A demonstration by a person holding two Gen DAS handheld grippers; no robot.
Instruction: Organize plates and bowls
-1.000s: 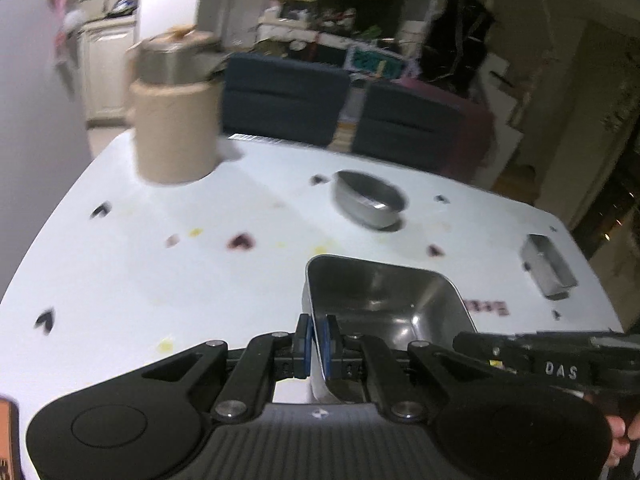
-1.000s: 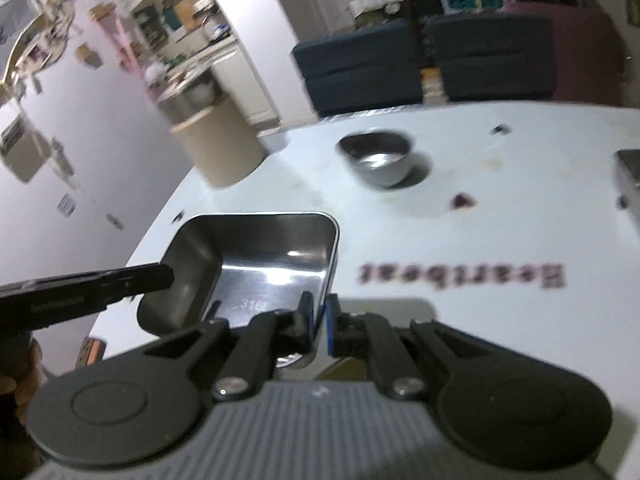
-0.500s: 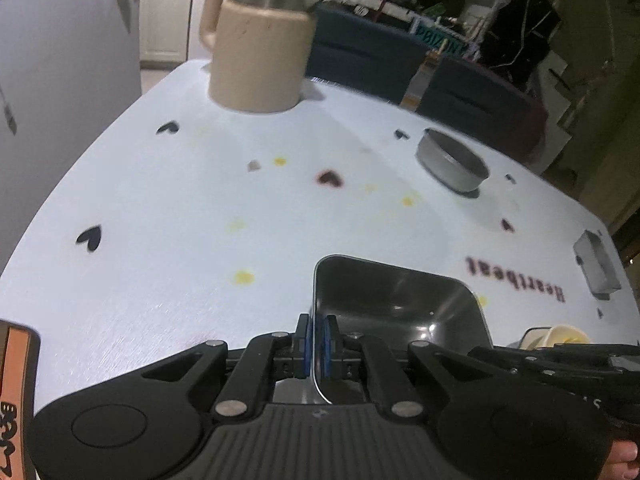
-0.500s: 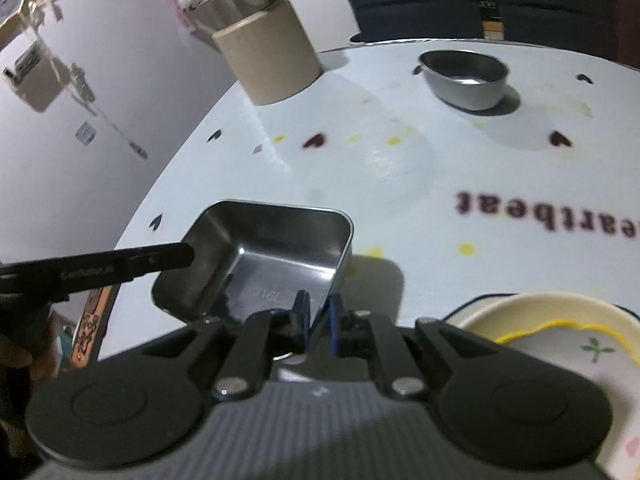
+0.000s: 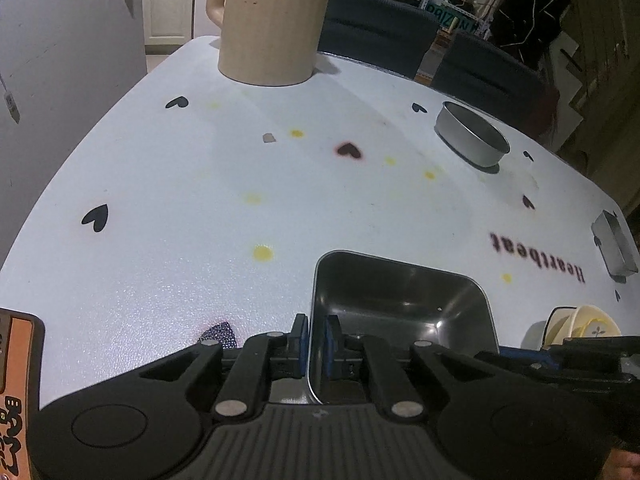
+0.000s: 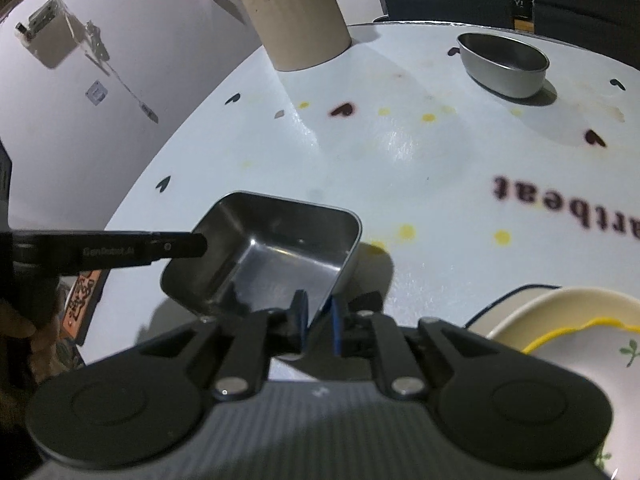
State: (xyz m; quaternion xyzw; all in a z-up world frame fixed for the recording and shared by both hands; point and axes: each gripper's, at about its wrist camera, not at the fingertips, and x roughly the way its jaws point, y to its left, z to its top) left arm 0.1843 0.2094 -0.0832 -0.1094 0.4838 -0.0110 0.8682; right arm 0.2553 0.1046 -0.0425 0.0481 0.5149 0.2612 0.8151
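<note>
A square steel dish point(image 5: 400, 312) point(image 6: 272, 256) is held by both grippers above the white table point(image 5: 200, 184). My left gripper point(image 5: 315, 340) is shut on its left rim. My right gripper point(image 6: 318, 318) is shut on its near right corner. The left tool's arm point(image 6: 104, 254) shows in the right wrist view. A round steel bowl point(image 5: 472, 136) point(image 6: 504, 62) sits at the far right of the table. A cream plate with a yellow edge point(image 6: 560, 344) point(image 5: 580, 326) lies close by on the right. A small steel tray point(image 5: 616, 240) sits at the right edge.
A beige kettle point(image 5: 272, 20) point(image 6: 296, 16) stands at the far left of the table. An orange object point(image 5: 16, 392) lies at the near left edge. Dark chairs point(image 5: 376, 32) stand behind the table. A wall is on the left.
Both grippers have carried the square dish toward the table's near side. The cream plate has come into view at the right. The grips have not changed.
</note>
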